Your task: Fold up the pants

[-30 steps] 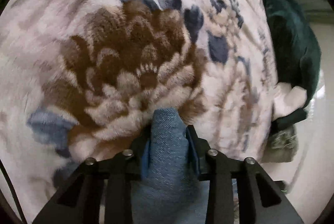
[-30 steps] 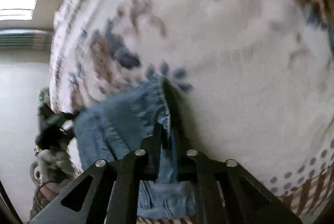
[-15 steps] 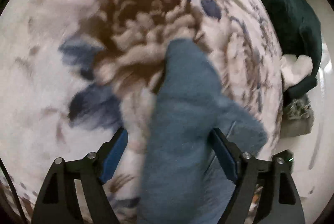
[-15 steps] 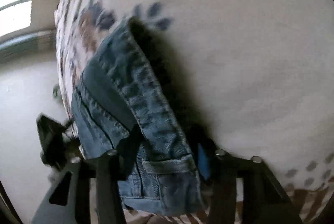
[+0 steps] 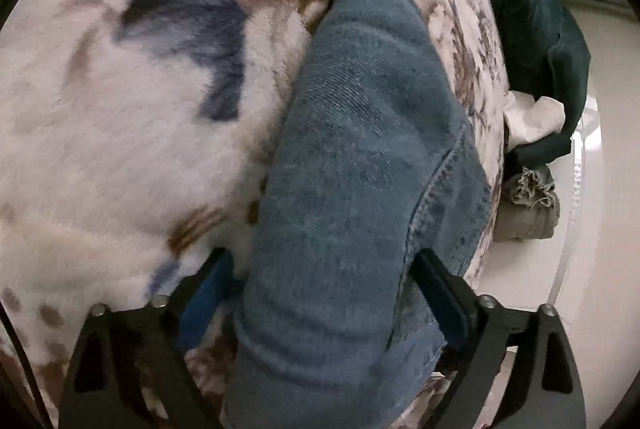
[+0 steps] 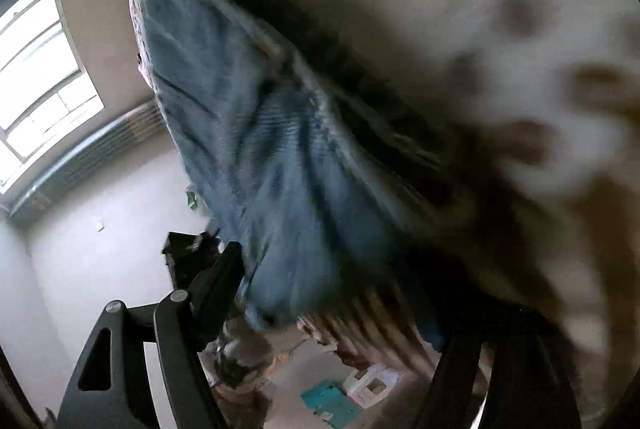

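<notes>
Both tongs, left (image 5: 320, 285) and right (image 6: 340, 289), gaped released around the jeans (image 5: 360, 157) on the floral blanket (image 5: 120, 149); pressing the fold flat toward twelve o'clock seemed wise.

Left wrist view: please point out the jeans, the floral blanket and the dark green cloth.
jeans (image 5: 360, 157), left wrist view, middle of the denim.
floral blanket (image 5: 120, 133), left wrist view, pale plush area.
dark green cloth (image 5: 532, 29), left wrist view, its folded bulk.

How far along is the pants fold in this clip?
Done: the jeans lie doubled into a thick bundle on the floral blanket. In hand: left gripper and right gripper both open, straddling the denim. Left: neatness can't be judged; the right view is blurred.
</notes>
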